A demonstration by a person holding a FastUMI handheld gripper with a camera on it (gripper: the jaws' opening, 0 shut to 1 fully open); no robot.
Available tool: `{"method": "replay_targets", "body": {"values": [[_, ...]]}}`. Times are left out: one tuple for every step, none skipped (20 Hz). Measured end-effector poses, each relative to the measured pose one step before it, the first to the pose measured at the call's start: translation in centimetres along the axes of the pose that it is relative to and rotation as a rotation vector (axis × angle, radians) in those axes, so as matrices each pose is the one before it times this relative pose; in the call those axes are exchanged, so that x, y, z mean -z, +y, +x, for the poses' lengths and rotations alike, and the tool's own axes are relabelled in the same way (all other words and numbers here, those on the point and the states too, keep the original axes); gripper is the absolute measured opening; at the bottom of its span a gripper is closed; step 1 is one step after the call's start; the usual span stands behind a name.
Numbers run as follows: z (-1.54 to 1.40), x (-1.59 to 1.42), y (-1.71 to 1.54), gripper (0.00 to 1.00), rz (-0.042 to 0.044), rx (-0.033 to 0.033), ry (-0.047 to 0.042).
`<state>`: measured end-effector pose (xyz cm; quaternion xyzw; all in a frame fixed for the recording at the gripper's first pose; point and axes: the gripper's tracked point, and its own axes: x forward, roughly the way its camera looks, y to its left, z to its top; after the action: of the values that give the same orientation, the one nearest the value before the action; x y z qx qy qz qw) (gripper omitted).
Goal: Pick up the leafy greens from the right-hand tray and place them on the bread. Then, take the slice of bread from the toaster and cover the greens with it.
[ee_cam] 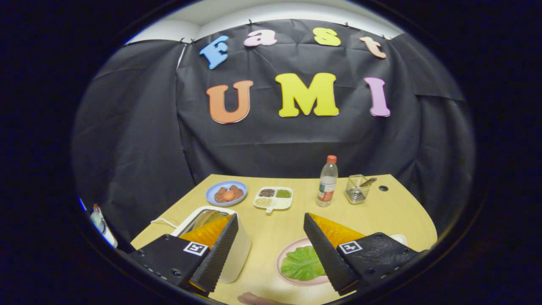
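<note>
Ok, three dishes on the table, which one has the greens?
The pink plate beside the right finger of the open claw holds the lettuce leaf. The blue plate and white divided tray sit farther back.

one bottle (327, 181), two plates (226, 192), one toaster (237, 250)
</note>
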<state>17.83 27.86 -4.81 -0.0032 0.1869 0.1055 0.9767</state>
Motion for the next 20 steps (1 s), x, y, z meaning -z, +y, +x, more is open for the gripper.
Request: {"method": "replay_targets", "body": {"values": [[0.200,-0.053,1.316,0.96,-0.00420,-0.01328,0.00304],[0.344,0.005,1.156,0.96,-0.00229,-0.01096,0.00431],[0.342,-0.007,1.121,0.96,-0.00236,-0.01061,0.00406],[0.332,0.058,1.022,0.96,-0.00207,-0.00901,0.00455],[0.408,0.175,0.904,0.96,-0.00305,-0.00848,0.00726],[0.407,0.202,0.796,0.96,-0.00336,-0.00708,0.00794],[0.386,0.217,0.830,0.96,-0.00475,-0.00838,0.00678],[0.497,0.353,0.592,0.96,-0.00548,-0.00386,0.01114],[0.463,0.359,0.541,0.96,-0.00079,-0.00245,0.01272],[0.599,0.446,0.408,0.96,0.00412,-0.00110,0.01498],[0.634,0.562,0.353,0.96,0.00338,0.00434,0.02364],[0.617,0.670,0.274,0.94,0.00610,0.00788,0.02910],[0.638,0.661,0.324,0.92,0.01234,0.00530,0.02795],[0.499,0.500,0.192,0.85,0.01195,0.01007,0.02528],[0.559,0.330,-0.056,0.77,0.00934,0.01625,0.02246],[0.435,0.310,-0.242,0.69,0.00347,0.01952,0.01671],[0.276,0.180,-0.131,0.65,0.00069,0.01418,0.01155],[0.150,0.178,-0.021,0.61,0.00009,0.01096,0.00590],[0.186,0.125,0.110,0.57,-0.00457,0.00498,0.00721],[0.252,0.353,-0.288,0.53,-0.00735,0.01602,0.01186]]}}
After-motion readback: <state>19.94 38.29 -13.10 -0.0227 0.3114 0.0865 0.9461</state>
